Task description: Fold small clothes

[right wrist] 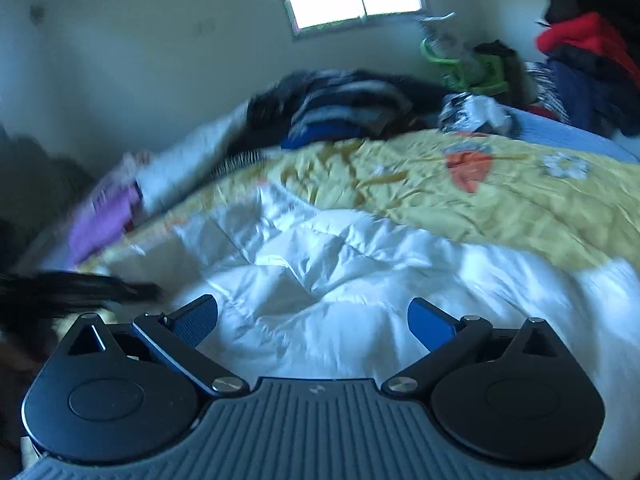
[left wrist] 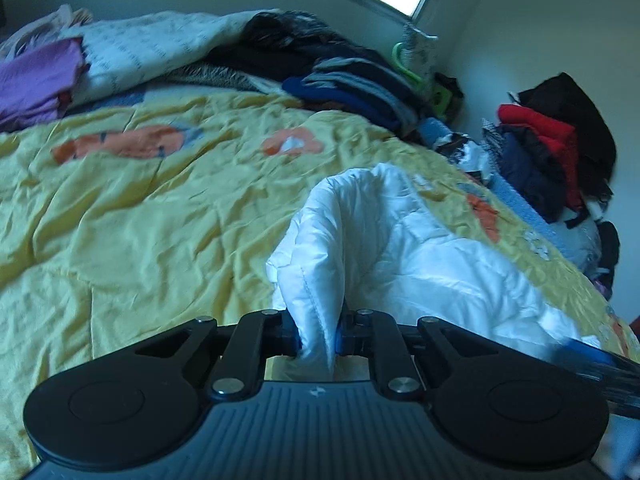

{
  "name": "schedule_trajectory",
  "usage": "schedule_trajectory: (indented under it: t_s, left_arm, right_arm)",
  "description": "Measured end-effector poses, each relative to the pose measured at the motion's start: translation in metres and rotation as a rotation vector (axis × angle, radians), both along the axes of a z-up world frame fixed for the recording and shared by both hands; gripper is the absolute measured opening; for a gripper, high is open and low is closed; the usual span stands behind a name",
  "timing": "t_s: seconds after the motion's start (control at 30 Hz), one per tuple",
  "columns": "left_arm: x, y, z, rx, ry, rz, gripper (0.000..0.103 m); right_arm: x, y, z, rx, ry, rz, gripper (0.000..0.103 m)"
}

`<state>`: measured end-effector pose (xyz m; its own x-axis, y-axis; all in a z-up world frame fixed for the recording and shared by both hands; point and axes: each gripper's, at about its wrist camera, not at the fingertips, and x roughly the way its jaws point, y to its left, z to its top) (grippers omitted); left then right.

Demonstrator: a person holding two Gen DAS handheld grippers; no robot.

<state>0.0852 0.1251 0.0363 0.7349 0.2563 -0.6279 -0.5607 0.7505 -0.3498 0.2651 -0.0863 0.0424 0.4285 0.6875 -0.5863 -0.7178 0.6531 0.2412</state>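
A white quilted puffy garment [left wrist: 380,240] lies on a yellow bedspread [left wrist: 140,208]. My left gripper [left wrist: 318,338] is shut on a bunched edge of this garment, and the cloth rises in a fold in front of the jaws. In the right wrist view the same white garment [right wrist: 328,280] spreads wide on the yellow bedspread [right wrist: 500,200]. My right gripper [right wrist: 312,320] is open just above the garment, with its blue fingertips [right wrist: 430,322] wide apart and holding nothing.
A heap of dark folded clothes [left wrist: 352,80] lies at the far side of the bed, with purple cloth [left wrist: 36,76] and a white blanket [left wrist: 152,48] on the left. Red and dark clothes [left wrist: 556,140] are piled off the right side. A dark blurred shape [right wrist: 60,296] sits at the left.
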Motion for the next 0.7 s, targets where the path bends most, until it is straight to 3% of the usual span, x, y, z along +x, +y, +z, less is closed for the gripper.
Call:
schedule_trajectory:
  t_s: [0.13, 0.17, 0.27, 0.4, 0.43, 0.47, 0.57, 0.7]
  left_arm:
    - [-0.001, -0.016, 0.010, 0.040, -0.025, -0.061, 0.014]
    - [0.001, -0.022, 0.012, 0.063, -0.025, -0.078, 0.014]
    - [0.004, -0.037, 0.016, 0.114, -0.034, -0.117, 0.014]
    - [0.009, -0.052, 0.025, 0.144, -0.052, -0.153, 0.014]
    - [0.009, -0.055, 0.029, 0.147, -0.060, -0.163, 0.014]
    - [0.008, -0.058, 0.033, 0.155, -0.068, -0.174, 0.014]
    - [0.009, -0.073, 0.047, 0.192, -0.092, -0.221, 0.014]
    - [0.012, -0.116, 0.066, 0.304, -0.131, -0.336, 0.014]
  right_arm:
    - [0.014, 0.046, -0.049, -0.209, 0.046, 0.046, 0.101]
    - [0.011, 0.050, -0.057, -0.222, 0.009, 0.067, 0.101]
    - [0.013, 0.054, -0.063, -0.232, 0.027, 0.061, 0.101]
    - [0.007, 0.046, -0.054, -0.220, 0.007, 0.043, 0.102]
    - [0.005, 0.035, -0.046, -0.183, 0.009, 0.018, 0.094]
    - [-0.001, 0.019, -0.036, -0.120, 0.016, -0.006, 0.094]
    - [-0.019, -0.044, -0.014, 0.123, 0.054, -0.049, 0.103]
    - [-0.019, -0.139, -0.023, 0.411, 0.342, -0.180, 0.102]
